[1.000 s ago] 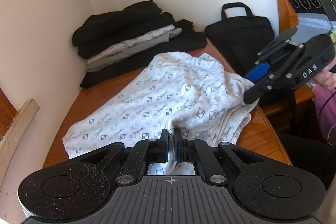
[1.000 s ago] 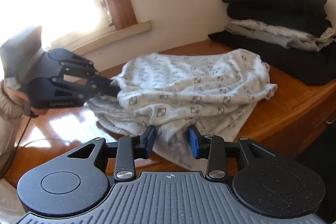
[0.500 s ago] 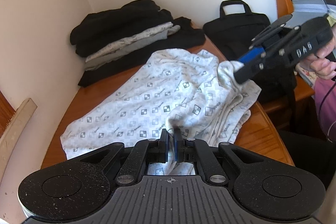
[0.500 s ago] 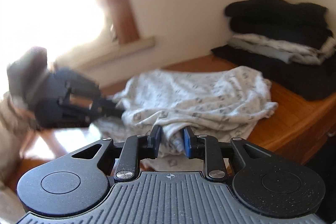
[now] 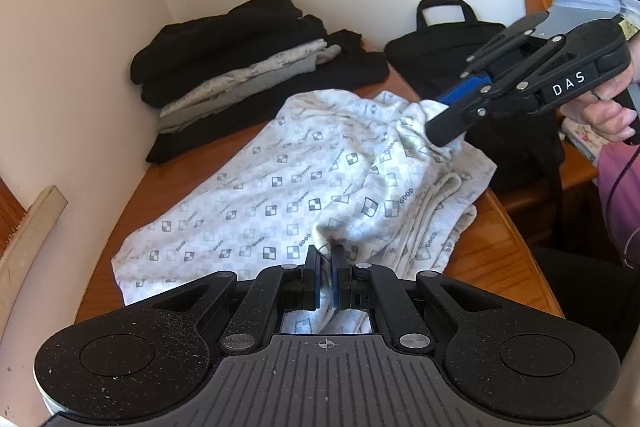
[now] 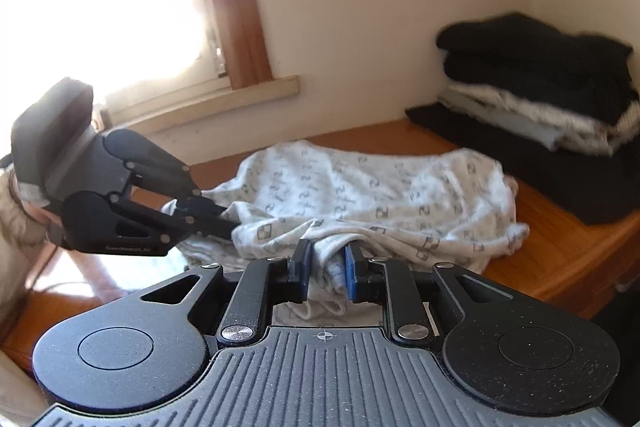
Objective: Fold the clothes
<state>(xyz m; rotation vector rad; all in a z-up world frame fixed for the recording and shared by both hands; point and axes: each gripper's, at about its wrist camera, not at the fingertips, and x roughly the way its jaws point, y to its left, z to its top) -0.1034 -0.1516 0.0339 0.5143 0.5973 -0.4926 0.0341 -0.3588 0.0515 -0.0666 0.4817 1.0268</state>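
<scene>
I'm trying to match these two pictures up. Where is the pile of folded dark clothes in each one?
Left wrist view: the pile of folded dark clothes sits upper left, against the wall corner, beyond the white patterned garment.
Right wrist view: the same pile sits at the far right, in the corner, behind the garment.
Shared landmark: the white patterned garment lying on the wooden table, near the middle of both views.
</scene>
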